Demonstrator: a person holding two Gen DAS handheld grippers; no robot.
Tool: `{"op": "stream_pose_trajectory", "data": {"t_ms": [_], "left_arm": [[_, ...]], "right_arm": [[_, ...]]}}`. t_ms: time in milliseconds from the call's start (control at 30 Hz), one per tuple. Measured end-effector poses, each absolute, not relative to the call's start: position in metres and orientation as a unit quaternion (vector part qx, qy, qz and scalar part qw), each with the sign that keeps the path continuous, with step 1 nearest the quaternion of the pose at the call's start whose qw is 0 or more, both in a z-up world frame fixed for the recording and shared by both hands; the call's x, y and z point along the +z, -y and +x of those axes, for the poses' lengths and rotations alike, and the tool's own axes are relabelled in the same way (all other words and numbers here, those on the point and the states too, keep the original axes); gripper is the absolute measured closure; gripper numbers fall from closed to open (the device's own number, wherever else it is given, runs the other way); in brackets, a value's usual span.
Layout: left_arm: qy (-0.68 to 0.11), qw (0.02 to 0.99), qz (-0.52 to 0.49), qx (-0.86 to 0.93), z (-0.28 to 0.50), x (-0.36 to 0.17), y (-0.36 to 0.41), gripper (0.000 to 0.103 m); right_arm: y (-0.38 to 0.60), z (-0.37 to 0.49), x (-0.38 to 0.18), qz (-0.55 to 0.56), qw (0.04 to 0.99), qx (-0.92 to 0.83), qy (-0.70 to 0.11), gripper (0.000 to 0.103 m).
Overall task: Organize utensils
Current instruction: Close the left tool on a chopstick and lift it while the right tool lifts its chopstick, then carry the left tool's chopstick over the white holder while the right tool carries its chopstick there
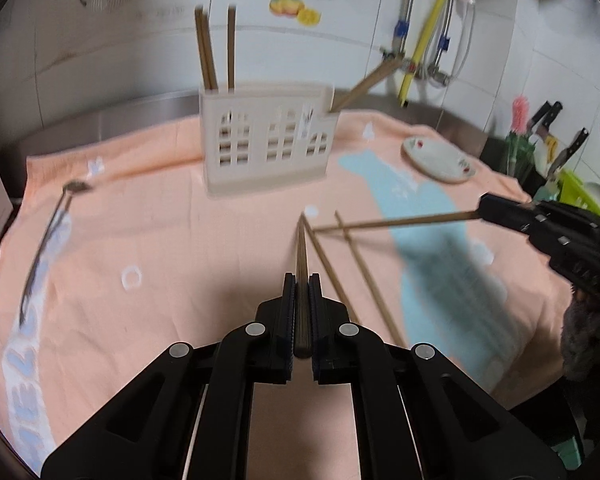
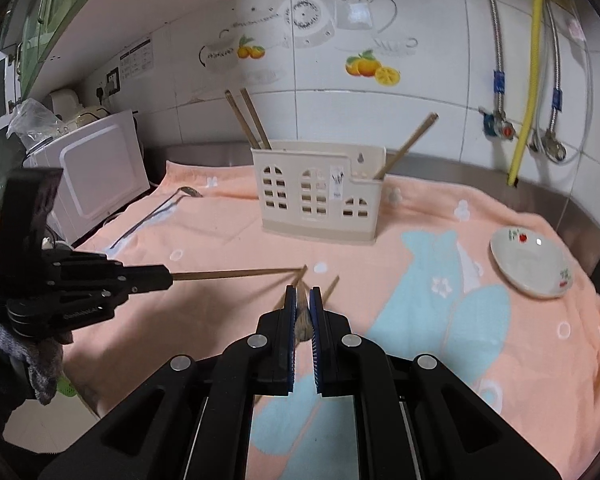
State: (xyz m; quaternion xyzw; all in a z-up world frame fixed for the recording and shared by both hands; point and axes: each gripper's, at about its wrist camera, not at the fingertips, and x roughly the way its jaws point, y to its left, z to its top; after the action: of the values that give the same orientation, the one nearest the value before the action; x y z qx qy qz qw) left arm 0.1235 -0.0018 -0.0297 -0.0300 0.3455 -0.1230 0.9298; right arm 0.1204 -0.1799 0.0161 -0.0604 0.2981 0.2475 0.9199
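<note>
Left tool (image 1: 302,280) clenched on chopstick (image 1: 301,248), right tool (image 2: 302,294) gripping second chopstick (image 2: 302,312), holder (image 1: 268,140) beyond

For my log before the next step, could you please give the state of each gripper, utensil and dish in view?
Left gripper: shut on a chopstick.
Right gripper: shut on a chopstick.
Holder: upright, chopsticks at both ends.
Loose chopsticks: two flat on the towel.
Spoon: lying flat, untouched.
Plate: empty, tilted on a fold.
</note>
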Motion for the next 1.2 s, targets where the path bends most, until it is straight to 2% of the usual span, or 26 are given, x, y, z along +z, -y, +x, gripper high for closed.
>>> {"op": "stream_pose_trajectory", "data": {"t_ms": [267,800,1200], "left_arm": [[-0.315,0.941,-0.015,-0.125,0.137,0.007,0.002,0.098],[-0.282,0.951,0.011,-0.125,0.18,0.07,0.0,0.098],[-0.2,0.973,0.018,-0.116,0.204,0.159,-0.002,0.098]], "right_arm": [[0.165,0.147,0.036,-0.075,0.914,0.256,-0.305,0.096],[0.157,0.206,0.119,-0.101,0.916,0.259,-0.29,0.096],[0.151,0.248,0.178,-0.094,0.935,0.24,-0.243,0.096]]}}
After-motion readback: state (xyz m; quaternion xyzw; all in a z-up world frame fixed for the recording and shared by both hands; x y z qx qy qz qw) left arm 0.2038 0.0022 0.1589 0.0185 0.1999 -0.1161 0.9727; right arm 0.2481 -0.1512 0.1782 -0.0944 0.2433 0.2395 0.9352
